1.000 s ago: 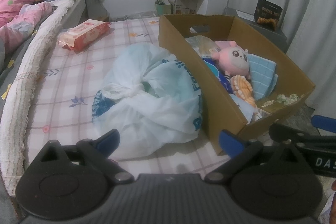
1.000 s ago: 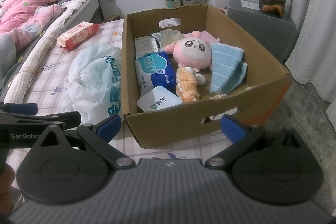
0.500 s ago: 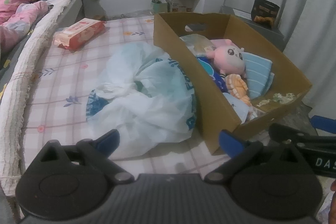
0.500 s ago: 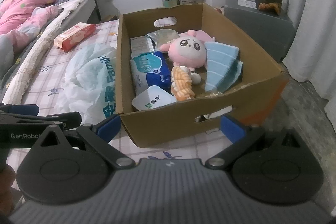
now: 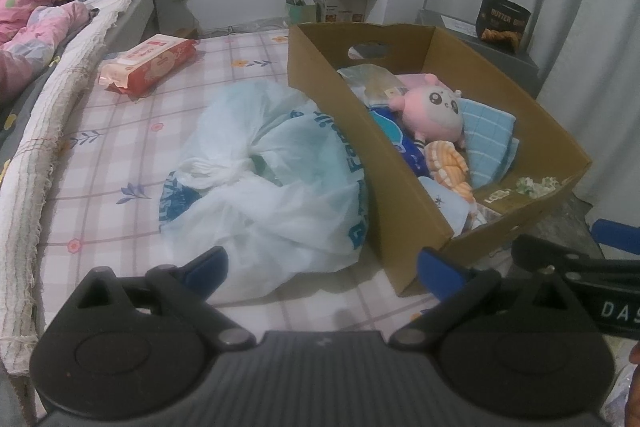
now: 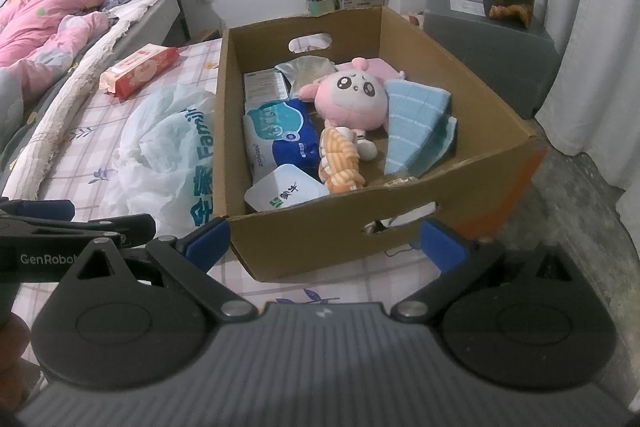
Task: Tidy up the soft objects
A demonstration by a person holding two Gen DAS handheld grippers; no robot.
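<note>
While we hover over the bed (image 5: 120,131), our left gripper (image 5: 320,267) has its fingers spread wide with nothing between them, and our right gripper (image 6: 324,239) is likewise wide open and empty. We take the cardboard box (image 6: 460,75) as landmark. Inside it lie a pink plush toy (image 6: 352,99), a blue checked cloth (image 6: 416,115) to its right, an orange striped knit piece (image 6: 340,159) in front of the toy, and a blue tissue pack (image 6: 280,135) toward the box's left wall. Against the box's left side rests a white plastic bag (image 5: 272,179). Beyond the bag lies a red wipes pack (image 5: 148,63).
</note>
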